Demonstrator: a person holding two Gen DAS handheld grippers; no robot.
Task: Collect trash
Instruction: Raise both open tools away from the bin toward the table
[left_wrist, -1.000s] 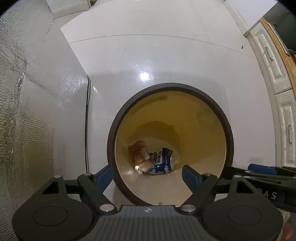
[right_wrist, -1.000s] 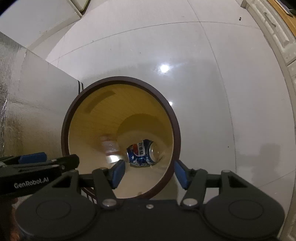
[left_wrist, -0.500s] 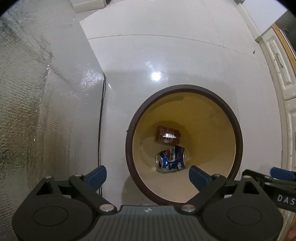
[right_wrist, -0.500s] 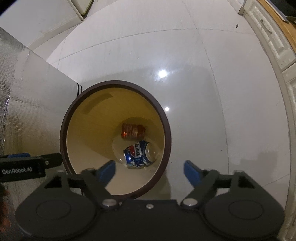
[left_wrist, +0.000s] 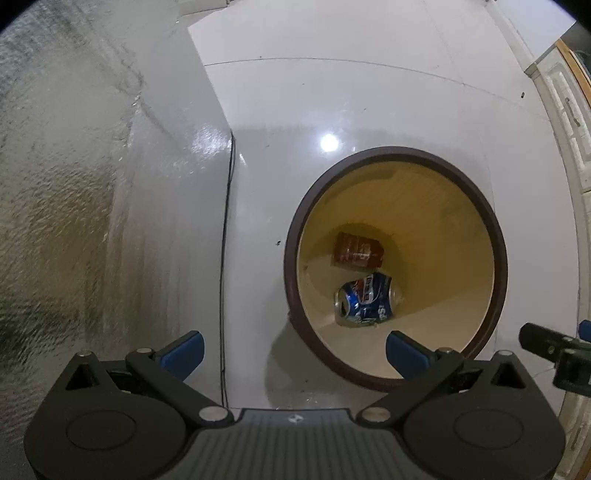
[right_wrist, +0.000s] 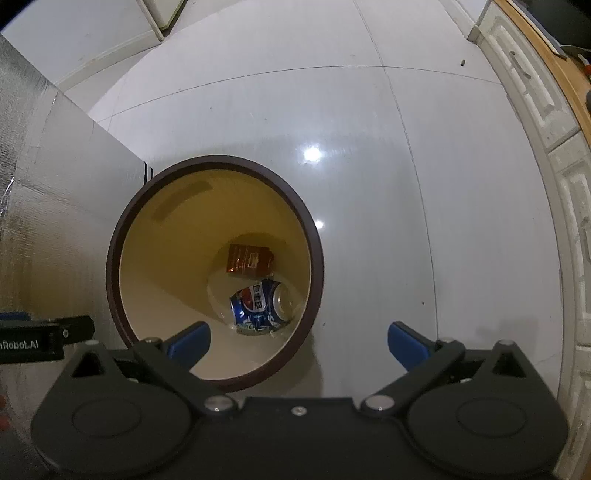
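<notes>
Two grippers, both pointing straight down over the glossy white tiled floor (right_wrist: 369, 147), jaws opening, nothing between them.

Round bin with dark brown rim and yellow-cream inner wall (right_wrist: 166, 240) stands on the floor, beside the silvery foil-textured panel (left_wrist: 74, 184) (a thin black cable (left_wrist: 225, 258) runs down the panel's edge, near the bin).

Both pieces of trash lie at the bin bottom: crushed blue soda can (right_wrist: 258, 306) on its side, brown rectangular packet (right_wrist: 249, 260) just beyond it, apparently touching.

Left gripper (left_wrist: 293, 350) sits over the bin's near rim and the floor beside it; right gripper (right_wrist: 299, 339) straddles the near rim on the other side.

My read: drop is done, step in hand is clearing away.
- Lift vertically first, so the blue fingertips (right_wrist: 190, 339) don't clip the rim and tip the bin.
- Keep the two tools apart; they're close (each shows at the other view's edge).
- Jaws wide for the next pick; no more trash visible on this floor.
</notes>
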